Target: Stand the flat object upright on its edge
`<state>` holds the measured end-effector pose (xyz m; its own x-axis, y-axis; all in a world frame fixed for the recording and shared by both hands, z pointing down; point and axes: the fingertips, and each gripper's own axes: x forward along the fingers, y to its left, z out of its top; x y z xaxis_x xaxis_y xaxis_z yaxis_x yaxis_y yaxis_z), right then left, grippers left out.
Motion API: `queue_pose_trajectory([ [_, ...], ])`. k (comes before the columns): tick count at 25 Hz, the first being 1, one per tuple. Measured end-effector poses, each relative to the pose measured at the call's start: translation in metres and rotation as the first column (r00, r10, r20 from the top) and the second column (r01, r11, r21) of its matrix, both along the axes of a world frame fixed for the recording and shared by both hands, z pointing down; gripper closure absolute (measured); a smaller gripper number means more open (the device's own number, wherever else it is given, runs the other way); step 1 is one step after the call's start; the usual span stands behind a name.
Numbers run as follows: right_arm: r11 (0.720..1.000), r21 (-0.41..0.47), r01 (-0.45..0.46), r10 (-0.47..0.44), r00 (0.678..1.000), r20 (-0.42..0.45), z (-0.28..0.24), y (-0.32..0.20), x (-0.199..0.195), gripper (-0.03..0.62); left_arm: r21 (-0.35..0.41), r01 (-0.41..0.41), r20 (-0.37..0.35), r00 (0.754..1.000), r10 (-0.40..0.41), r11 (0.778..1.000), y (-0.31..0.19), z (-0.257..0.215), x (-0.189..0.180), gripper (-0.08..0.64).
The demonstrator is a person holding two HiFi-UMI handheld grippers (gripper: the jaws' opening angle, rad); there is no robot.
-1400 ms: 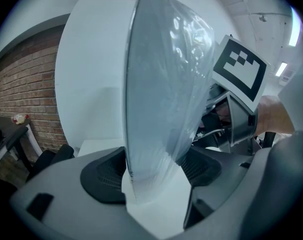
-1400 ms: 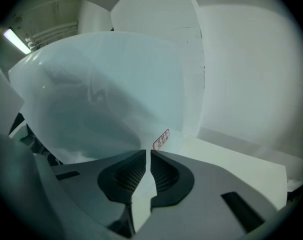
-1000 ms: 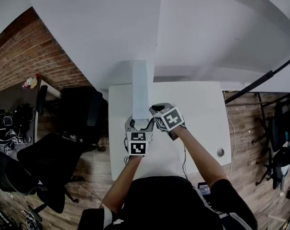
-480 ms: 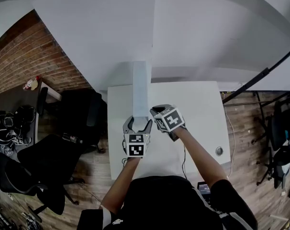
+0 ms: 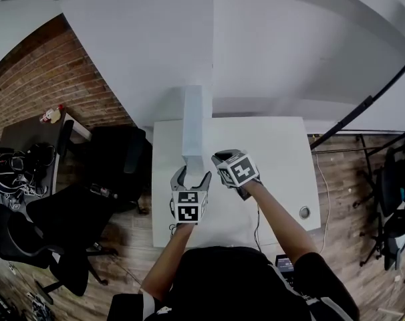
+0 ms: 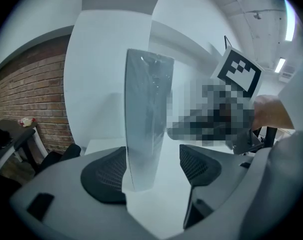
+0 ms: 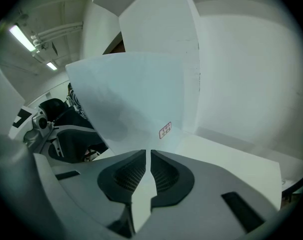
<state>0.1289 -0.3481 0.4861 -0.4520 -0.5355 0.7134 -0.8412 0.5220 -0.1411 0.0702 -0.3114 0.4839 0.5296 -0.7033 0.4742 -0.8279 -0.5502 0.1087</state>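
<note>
White table (image 5: 276, 152) against a white wall, with a brick wall (image 5: 49, 79) at left. The flat panel (image 5: 194, 122) stands upright over the table. The right gripper (image 7: 148, 171) is clamped on its lower edge; only this view shows a red label (image 7: 165, 130). The left gripper (image 6: 154, 166) has its jaws apart around the panel, possibly touching one pad. Black chairs (image 5: 69, 226) are at left.

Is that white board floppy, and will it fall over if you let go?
Probably stiff: the board looks straight though the right tongs pinch it only near its bottom. Its surface looks shiny, so it may be slippery. It is thin, so on edge it would likely tip easily.
</note>
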Motion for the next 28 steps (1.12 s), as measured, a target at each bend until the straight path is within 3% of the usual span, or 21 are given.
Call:
queue_pose_trajectory([
  [18,0.996,0.089,0.008,-0.014,0.997,0.07,-0.027,0.064,0.032,0.532,0.068,-0.005,-0.033,0.999,0.007,0.998,0.06,-0.032,0.016,0.233],
  [28,0.982,0.188,0.012,-0.034,0.993,0.11,-0.057,0.096,0.047,0.532,0.155,0.009,-0.072,0.997,0.002,0.988,0.088,-0.075,0.026,0.311],
])
